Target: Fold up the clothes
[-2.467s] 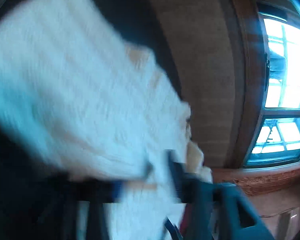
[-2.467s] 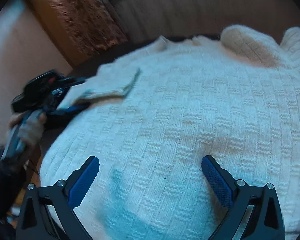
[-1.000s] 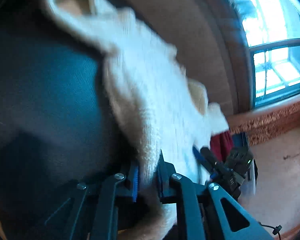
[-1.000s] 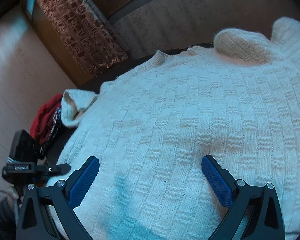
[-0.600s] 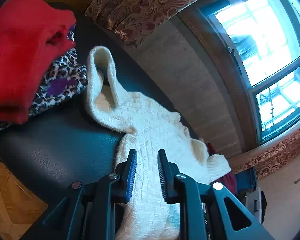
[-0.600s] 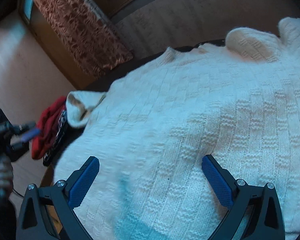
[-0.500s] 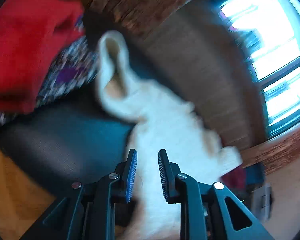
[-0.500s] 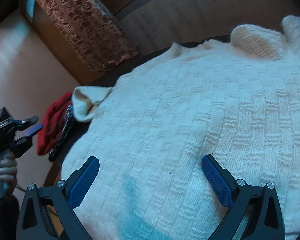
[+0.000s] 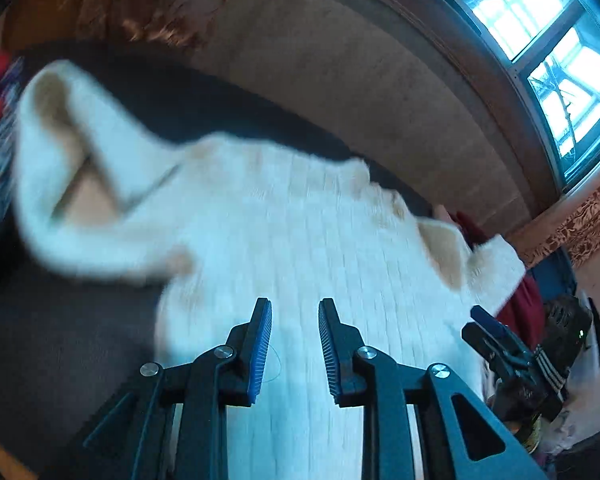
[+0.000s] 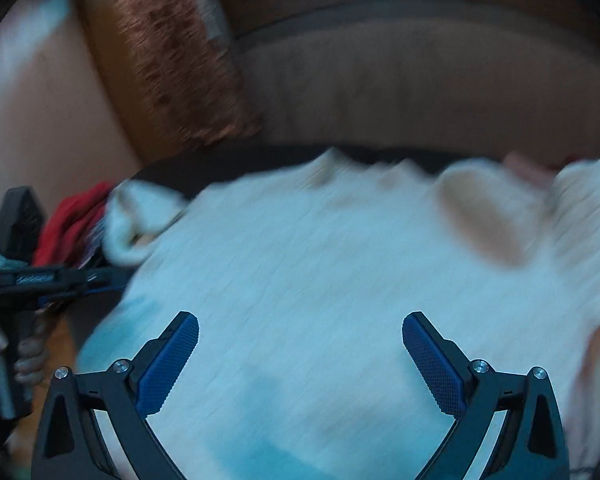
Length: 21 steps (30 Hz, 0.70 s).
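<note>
Take the cream knit sweater [image 9: 300, 248] as your landmark: it lies spread, front up, over the dark tabletop [image 9: 68, 328], and everything else sits around it.

Off its left side, a folded red garment [image 10: 74, 216] rests on a patterned one, right beside the sweater's left sleeve [image 9: 80, 168]. That sleeve is doubled back on itself with its cuff gaping. If you fold the body now, I expect the sleeve will get trapped in a lump, or drag against the red pile and pull it askew. Lay it flat first.

Your left gripper [image 9: 294, 344] hovers above the sweater's lower middle. Its jaws have just been opening and now stand a narrow gap apart, with nothing clamped; the knit shows behind the gap, not in it. That opening looks too slim to take a thick hem, so a grab from here could pinch only the top layer and lift half the garment.

Your right gripper [image 10: 300, 356] hangs over the sweater's near part with jaws spread wide, empty, the pads clear of the knit. Both views are smeared, so whether either one brushes the cloth cannot be told.

At the sweater's right, the other sleeve [image 9: 496, 264] is bunched over a dark red cloth [image 9: 524, 308] at the table's edge; a careless pull there may slide the whole thing off.
</note>
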Each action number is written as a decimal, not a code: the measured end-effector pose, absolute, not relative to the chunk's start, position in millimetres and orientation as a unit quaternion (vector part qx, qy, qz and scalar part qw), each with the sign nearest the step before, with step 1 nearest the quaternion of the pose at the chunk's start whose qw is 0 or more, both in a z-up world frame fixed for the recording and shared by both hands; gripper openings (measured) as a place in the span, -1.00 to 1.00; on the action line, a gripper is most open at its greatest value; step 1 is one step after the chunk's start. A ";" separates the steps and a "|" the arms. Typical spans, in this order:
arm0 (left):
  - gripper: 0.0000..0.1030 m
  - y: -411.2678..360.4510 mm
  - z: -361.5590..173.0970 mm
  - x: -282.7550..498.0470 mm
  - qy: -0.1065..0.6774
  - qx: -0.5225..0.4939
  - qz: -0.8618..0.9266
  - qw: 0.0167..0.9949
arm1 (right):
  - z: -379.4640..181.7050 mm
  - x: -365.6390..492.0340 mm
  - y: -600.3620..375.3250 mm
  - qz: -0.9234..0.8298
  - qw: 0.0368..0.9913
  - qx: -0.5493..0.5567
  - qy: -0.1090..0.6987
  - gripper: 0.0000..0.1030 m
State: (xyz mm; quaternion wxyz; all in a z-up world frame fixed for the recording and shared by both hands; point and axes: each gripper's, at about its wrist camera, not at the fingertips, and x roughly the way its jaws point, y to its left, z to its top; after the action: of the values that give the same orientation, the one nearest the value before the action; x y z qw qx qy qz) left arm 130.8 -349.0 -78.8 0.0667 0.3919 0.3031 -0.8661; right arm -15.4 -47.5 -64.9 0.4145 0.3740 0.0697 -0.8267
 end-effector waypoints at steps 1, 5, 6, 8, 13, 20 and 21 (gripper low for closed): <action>-0.54 -351.6 -80.4 116.3 0.291 0.392 -0.870 0.073 | -67.5 -29.3 -49.7 -0.831 0.402 0.377 0.071 1.00; -0.54 -368.3 -114.1 72.9 0.239 0.438 -0.858 0.120 | -100.0 -79.2 -76.7 -0.808 0.391 0.430 0.099 1.00; -0.59 -373.5 -121.9 65.4 0.232 0.440 -0.858 0.129 | -108.4 -84.9 -84.5 -0.807 0.385 0.435 0.108 1.00; -0.59 -380.8 -123.4 54.9 0.203 0.415 -0.876 0.140 | -118.2 -94.7 -101.1 -0.809 0.372 0.438 0.125 1.00; -0.58 -407.8 -125.9 11.5 0.151 0.407 -0.886 0.161 | -120.6 -116.6 -144.2 -0.820 0.340 0.436 0.148 1.00; -0.58 -436.6 -128.9 -19.8 0.140 0.409 -0.885 0.172 | -119.6 -139.7 -179.4 -0.834 0.339 0.418 0.122 1.00; -0.58 -435.4 -130.4 -18.1 0.140 0.408 -0.885 0.174 | -118.4 -144.1 -177.4 -0.833 0.350 0.414 0.104 1.00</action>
State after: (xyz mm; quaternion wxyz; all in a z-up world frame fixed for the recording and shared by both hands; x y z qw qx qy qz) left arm -18.1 -435.4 -130.5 0.1737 0.4083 0.1401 -0.8851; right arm -144.1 -177.4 -118.4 0.3504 0.4145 0.1036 -0.8335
